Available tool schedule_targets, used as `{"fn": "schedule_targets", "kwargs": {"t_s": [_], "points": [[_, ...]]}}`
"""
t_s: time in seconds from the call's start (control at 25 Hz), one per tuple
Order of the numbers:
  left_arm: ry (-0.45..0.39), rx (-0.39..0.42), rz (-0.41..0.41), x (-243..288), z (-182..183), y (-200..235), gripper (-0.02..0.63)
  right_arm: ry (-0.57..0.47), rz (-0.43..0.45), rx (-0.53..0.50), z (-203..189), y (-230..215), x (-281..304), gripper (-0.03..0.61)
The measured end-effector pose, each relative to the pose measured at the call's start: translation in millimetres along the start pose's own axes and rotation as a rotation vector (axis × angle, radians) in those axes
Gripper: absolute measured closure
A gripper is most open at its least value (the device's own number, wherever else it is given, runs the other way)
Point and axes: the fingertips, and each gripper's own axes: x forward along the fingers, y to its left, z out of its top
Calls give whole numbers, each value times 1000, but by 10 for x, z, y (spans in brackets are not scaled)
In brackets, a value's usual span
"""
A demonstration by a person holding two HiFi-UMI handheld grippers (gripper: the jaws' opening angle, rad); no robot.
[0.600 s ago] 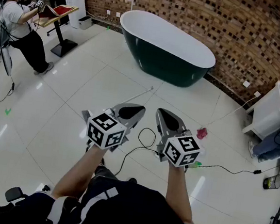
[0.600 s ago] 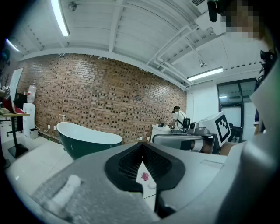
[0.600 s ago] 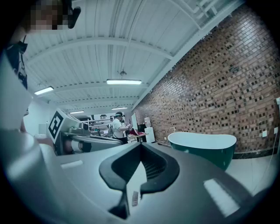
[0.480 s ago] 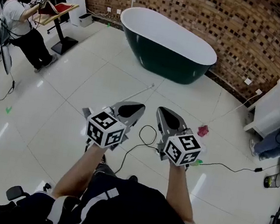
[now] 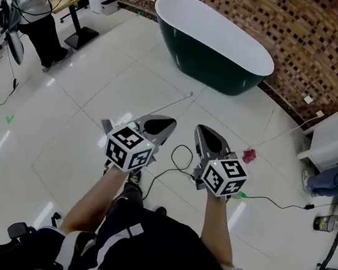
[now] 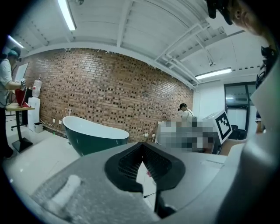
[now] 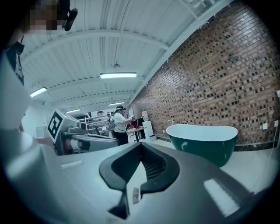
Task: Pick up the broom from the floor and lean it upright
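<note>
The broom (image 5: 160, 106) lies flat on the white tiled floor, its thin pale handle running up-right toward the bathtub. Its brush head (image 5: 106, 125) shows just left of my left gripper, and part of the handle is hidden behind that gripper. My left gripper (image 5: 161, 124) is held above the floor, shut and empty. My right gripper (image 5: 205, 134) is beside it, also shut with nothing in it. In the left gripper view the left gripper (image 6: 141, 151) has its jaws together at the tip. In the right gripper view the right gripper (image 7: 141, 151) looks the same, with the brush head (image 7: 135, 195) below it.
A dark green bathtub (image 5: 214, 43) stands by the brick wall ahead. A black cable (image 5: 177, 164) loops on the floor under the grippers, near a pink object (image 5: 249, 154). A white cabinet (image 5: 335, 140) is at the right. A person (image 5: 33, 10) works at a stand far left.
Both grippers stay side by side and shut. The head view has shifted a little, so the bathtub and broom sit slightly further right. Nothing was taken hold of.
</note>
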Motion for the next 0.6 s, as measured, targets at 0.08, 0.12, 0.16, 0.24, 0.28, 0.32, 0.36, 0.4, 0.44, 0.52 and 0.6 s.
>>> {"fn": "schedule_targets", "kwargs": {"t_s": [0.08, 0.12, 0.16, 0.24, 0.28, 0.32, 0.36, 0.4, 0.44, 0.52, 0.6], "points": [[3, -11, -4, 28, 28, 256, 612, 22, -1, -5, 22, -5, 247, 578], [3, -15, -6, 46, 49, 396, 614, 33, -2, -11, 35, -10, 378, 577], [3, -17, -8, 64, 61, 540, 612, 44, -4, -18, 39, -18, 508, 578], [6, -23, -14, 97, 61, 826, 614, 63, -13, -26, 36, -41, 763, 578], [6, -25, -18, 111, 71, 972, 614, 72, -19, -30, 48, -55, 897, 578], [5, -28, -22, 124, 93, 1125, 614, 80, -25, -34, 74, -66, 1040, 577], [4, -32, -26, 134, 122, 1278, 614, 86, -30, -37, 106, -72, 1185, 578], [5, -38, -30, 143, 148, 1423, 614, 92, -36, -39, 135, -74, 1321, 578], [7, -46, -36, 153, 168, 1556, 614, 99, -42, -38, 157, -76, 1444, 577], [15, -66, -52, 169, 190, 1784, 614, 118, -59, -35, 185, -73, 1656, 578], [26, -77, -67, 169, 186, 2003, 614, 132, -71, -33, 191, -38, 1864, 578]]}}
